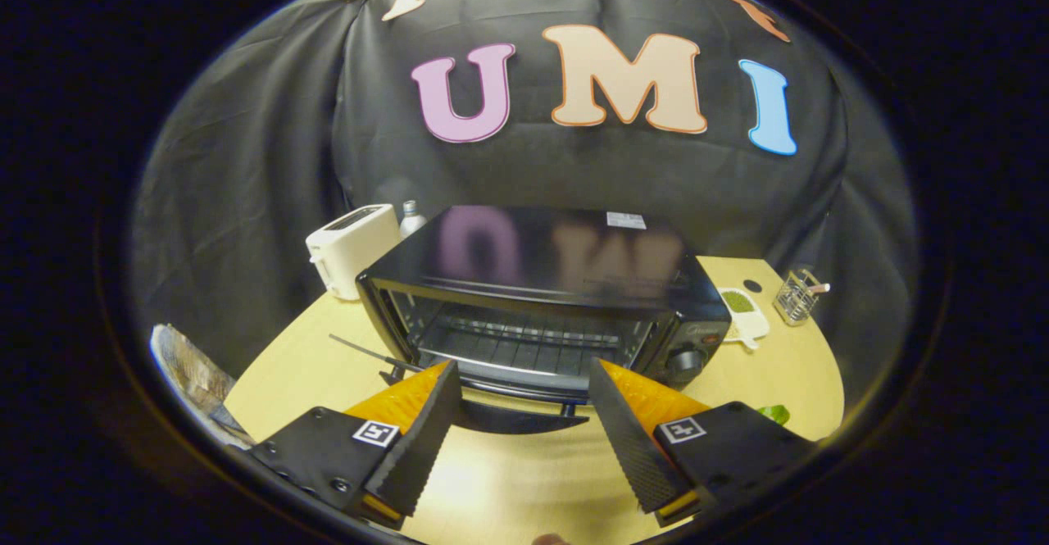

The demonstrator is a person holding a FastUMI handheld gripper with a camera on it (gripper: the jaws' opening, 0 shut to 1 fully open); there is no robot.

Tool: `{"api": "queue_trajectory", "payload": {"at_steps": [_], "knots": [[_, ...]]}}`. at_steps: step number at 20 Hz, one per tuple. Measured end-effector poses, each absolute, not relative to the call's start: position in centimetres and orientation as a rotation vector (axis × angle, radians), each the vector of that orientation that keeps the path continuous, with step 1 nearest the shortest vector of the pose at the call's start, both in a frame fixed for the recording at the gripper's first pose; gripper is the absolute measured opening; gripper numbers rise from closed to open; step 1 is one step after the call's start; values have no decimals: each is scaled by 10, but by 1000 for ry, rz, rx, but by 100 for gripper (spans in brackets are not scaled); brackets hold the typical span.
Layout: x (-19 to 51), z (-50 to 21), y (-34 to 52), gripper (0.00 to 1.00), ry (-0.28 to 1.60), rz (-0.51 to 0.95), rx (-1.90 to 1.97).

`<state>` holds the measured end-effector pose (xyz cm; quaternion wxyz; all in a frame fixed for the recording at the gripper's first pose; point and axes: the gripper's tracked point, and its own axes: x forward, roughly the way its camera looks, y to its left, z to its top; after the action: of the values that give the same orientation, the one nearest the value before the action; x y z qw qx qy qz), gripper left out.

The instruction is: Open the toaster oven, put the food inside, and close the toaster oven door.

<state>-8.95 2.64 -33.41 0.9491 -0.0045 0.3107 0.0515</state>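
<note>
- two-finger handheld gripper (524, 381): wedge-shaped fingers (426, 438) with ribbed, saw-tooth inner faces
- jaws apart, nothing between them
- flat black mounting block (315, 451) behind each finger, small screws along left block's edge
- square black-and-white fiducial tag (375, 433) on top of each block

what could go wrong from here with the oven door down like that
1. The toaster oven door hangs open just ahead of the open, empty gripper; pushing forward could knock a finger against its edge.
2. Nothing is held between the fingers, so closing now would likely leave the rack without food.
3. A small plate and a wire holder stand close beside the oven; a wide swing there might hit them.
</note>
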Motion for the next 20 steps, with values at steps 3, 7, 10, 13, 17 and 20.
{"api": "queue_trajectory", "payload": {"at_steps": [3, 7, 10, 13, 17, 20], "knots": [[-109, -345, 29, 99, 671, 127, -20], [-136, -366, 32, 99, 733, 160, -22], [-155, -385, 34, 99, 789, 178, -34], [-170, -403, 35, 100, 834, 190, -54], [-180, -423, 35, 100, 873, 199, -82], [-185, -436, 35, 100, 904, 192, -70]]}}
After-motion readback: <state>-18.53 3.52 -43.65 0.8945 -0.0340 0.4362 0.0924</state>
